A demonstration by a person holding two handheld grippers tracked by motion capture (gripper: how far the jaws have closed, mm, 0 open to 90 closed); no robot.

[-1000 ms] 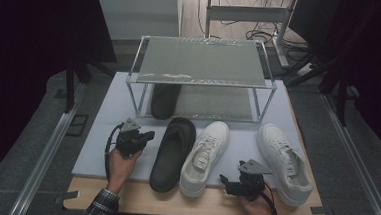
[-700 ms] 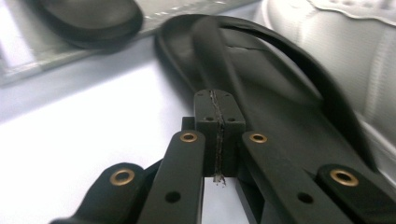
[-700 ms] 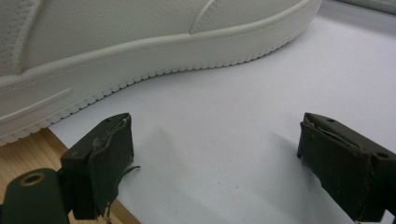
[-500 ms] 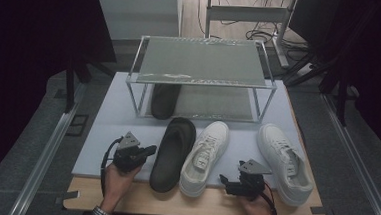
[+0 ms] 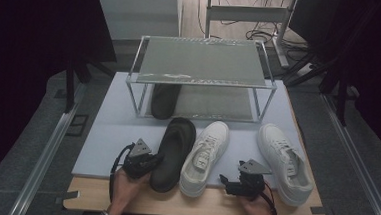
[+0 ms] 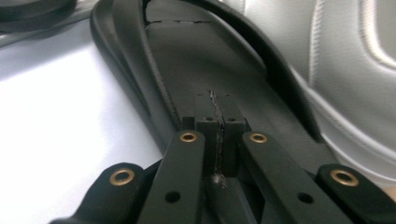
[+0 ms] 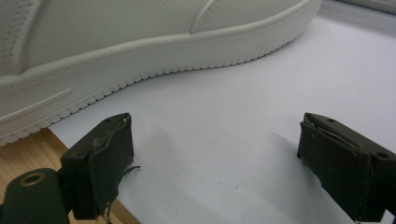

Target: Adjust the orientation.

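My left gripper (image 5: 156, 160) sits at the heel of the black slipper (image 5: 173, 151), jaws pressed together with nothing between them, tips resting over the footbed. The slipper lies on the pale mat (image 5: 107, 132) of the desk, touching the white sneaker (image 5: 205, 156) beside it. To take it cleanly I should open the jaws, straddle the outer heel rim, and close there, clear of the sneaker. My right gripper (image 5: 226, 182) waits beside that sneaker's heel, jaws wide apart and empty.

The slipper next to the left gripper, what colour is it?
The slipper is plain black, clearest in the high view.
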